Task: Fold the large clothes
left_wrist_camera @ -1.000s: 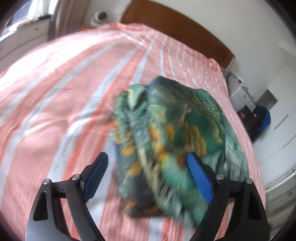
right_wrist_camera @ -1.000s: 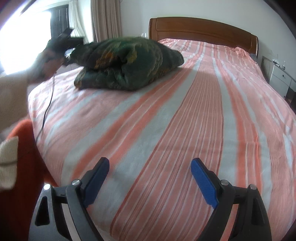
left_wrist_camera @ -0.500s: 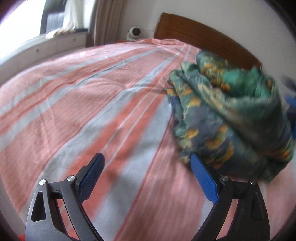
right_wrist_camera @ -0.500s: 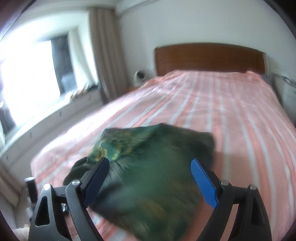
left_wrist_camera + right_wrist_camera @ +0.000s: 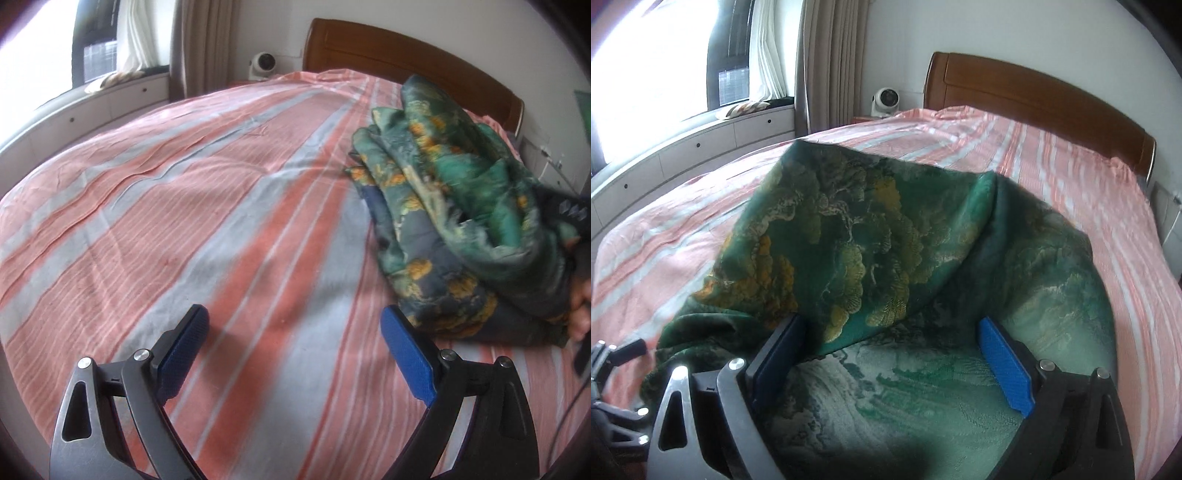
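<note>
- The left gripper (image 5: 291,354) hangs over the striped bedsheet (image 5: 207,206), its blue-padded jaws spread wide with only bare sheet between them
- Its right-hand pad (image 5: 406,360) sits just beside the near lower edge of the green garment (image 5: 454,206); whether they touch cannot be told
- The right gripper (image 5: 890,363) is low against the same green garment (image 5: 897,254), jaws wide apart with cloth lying between the blue pads; nothing is pinched
- In the right wrist view the cloth fills the foreground: a pale green printed panel lies flat between the fingers, and a darker fold with yellow and orange motifs rises over it toward the left pad (image 5: 779,354)
- In the left wrist view the garment is a rumpled, loosely bundled heap on the right part of the bed, resting on the orange, pink and grey stripes
- At the right edge of that view a person's hand (image 5: 580,306) shows at the heap's far side, partly cut off by the frame
- The sheet left of the heap lies mostly smooth with a few shallow creases
- Behind the bed stands a wooden headboard (image 5: 1034,96), and a small white fan (image 5: 884,99) sits on a stand beside it
- Farther left are beige curtains (image 5: 831,59) and a bright window (image 5: 665,55) above a white window bench with drawers (image 5: 701,144)
</note>
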`<state>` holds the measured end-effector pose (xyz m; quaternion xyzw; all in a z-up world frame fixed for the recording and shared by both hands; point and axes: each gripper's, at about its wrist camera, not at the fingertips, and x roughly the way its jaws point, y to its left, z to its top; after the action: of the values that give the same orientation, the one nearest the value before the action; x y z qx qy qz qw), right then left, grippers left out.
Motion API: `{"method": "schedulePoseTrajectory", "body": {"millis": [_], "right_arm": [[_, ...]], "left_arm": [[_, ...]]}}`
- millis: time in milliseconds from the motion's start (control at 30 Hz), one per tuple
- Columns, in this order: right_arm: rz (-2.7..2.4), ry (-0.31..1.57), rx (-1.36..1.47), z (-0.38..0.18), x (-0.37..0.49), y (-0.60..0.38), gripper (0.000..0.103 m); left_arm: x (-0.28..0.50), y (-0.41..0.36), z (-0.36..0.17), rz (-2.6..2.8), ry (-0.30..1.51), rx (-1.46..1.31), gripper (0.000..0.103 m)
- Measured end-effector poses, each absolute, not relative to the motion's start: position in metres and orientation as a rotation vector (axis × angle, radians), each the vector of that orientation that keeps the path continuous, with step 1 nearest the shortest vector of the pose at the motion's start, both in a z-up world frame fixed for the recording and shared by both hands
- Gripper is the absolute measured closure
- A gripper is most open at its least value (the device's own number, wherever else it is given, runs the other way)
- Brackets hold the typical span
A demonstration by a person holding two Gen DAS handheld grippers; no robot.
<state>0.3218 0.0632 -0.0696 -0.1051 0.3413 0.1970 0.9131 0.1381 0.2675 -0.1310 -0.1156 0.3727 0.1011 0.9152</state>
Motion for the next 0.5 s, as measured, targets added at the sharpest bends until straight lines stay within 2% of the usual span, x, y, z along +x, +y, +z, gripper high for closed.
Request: {"method": "schedulePoseTrajectory", "body": {"millis": [133,300,400,500], "right_arm": [[0.417,0.731,-0.172,-0.032,0.332,0.057,0.009],[0.425,0.660,-0.038,0.017,0.354,0.060,0.009],[0.426,0.678,-0.043,0.017,0.384,0.086,0.009],[0.373,0.807,-0.048,-0.020,0.427,0.104,0.009]], "left_arm": [[0.139,0.270,-0.131,0.208,0.778,-0.249,0.008],[0.143,0.269,-0.132,0.204,0.791,-0.232,0.008],[0.145,0.270,-0.133,0.198,0.802,-0.237,0.008],[0.147,0.270,-0.135,0.191,0.811,-0.228,0.008]]}}
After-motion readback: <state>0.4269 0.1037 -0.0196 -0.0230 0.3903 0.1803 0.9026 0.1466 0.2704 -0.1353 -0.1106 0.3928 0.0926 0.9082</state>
